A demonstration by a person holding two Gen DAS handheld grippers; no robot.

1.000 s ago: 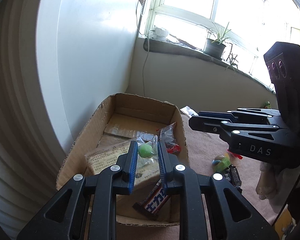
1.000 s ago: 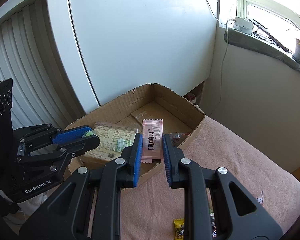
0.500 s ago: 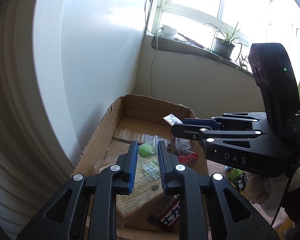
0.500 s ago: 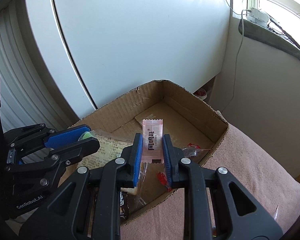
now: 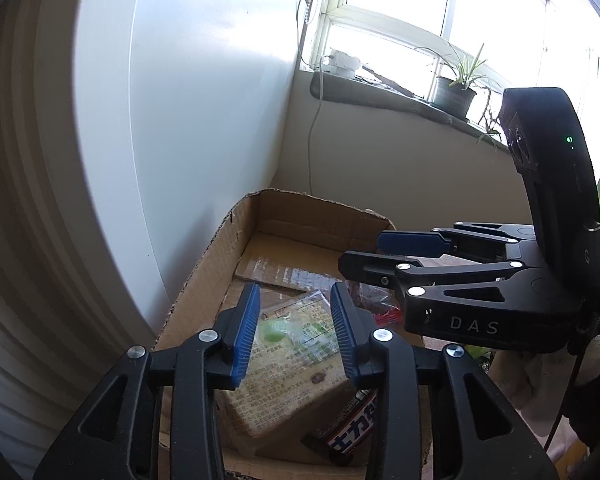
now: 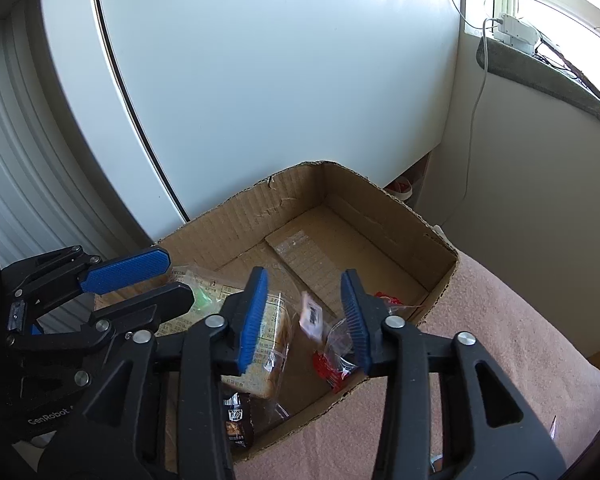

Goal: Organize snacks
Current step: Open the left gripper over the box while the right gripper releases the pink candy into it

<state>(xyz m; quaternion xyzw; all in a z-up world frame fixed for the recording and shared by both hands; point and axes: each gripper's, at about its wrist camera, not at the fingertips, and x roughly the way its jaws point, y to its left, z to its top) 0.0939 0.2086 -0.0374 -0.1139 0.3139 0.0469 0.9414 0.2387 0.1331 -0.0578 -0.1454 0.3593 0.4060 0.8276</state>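
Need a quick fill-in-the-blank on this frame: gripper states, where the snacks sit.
1. Both the left gripper and the right gripper have their jaws ____.
2. The pink sachet is blurred, in mid-air, between the right gripper's ____.
3. The bread pack lies inside the ____ box.
4. The box stands on a ____ cloth.

Missing words: open; fingers; cardboard; pink

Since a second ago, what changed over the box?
Both let go: the left hand-held gripper opened, dropping the green candy onto the bread pack; the right hand-held gripper opened, and the pink sachet is falling. The cardboard box and red-wrapped snack stayed put.
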